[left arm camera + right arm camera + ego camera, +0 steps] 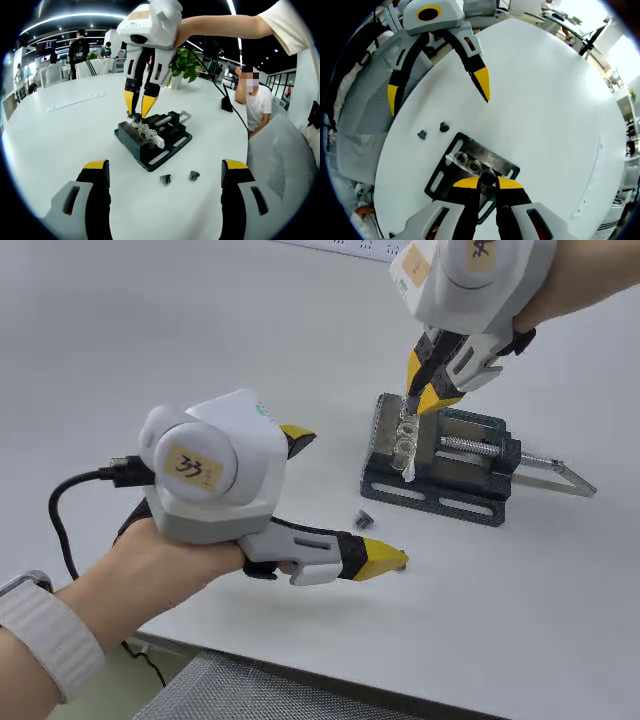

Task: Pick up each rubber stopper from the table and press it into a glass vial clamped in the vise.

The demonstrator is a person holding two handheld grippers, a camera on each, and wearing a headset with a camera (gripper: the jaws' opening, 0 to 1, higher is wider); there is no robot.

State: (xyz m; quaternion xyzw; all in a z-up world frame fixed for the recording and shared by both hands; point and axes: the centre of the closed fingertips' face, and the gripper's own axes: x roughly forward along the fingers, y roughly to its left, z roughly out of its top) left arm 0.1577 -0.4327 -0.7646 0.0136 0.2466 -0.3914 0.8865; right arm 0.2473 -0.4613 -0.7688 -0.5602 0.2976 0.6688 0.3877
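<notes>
Left gripper (345, 498) hangs nearest, jaws spread wide and empty, its sticker reading "33". Over the vise (440, 502), the right gripper (424, 400) has its jaws nearly closed on a held stopper (488, 177) at the end vial. Two open vials (460, 159) look unplugged, and two loose stoppers (165, 178) wait just beside the vise.
</notes>
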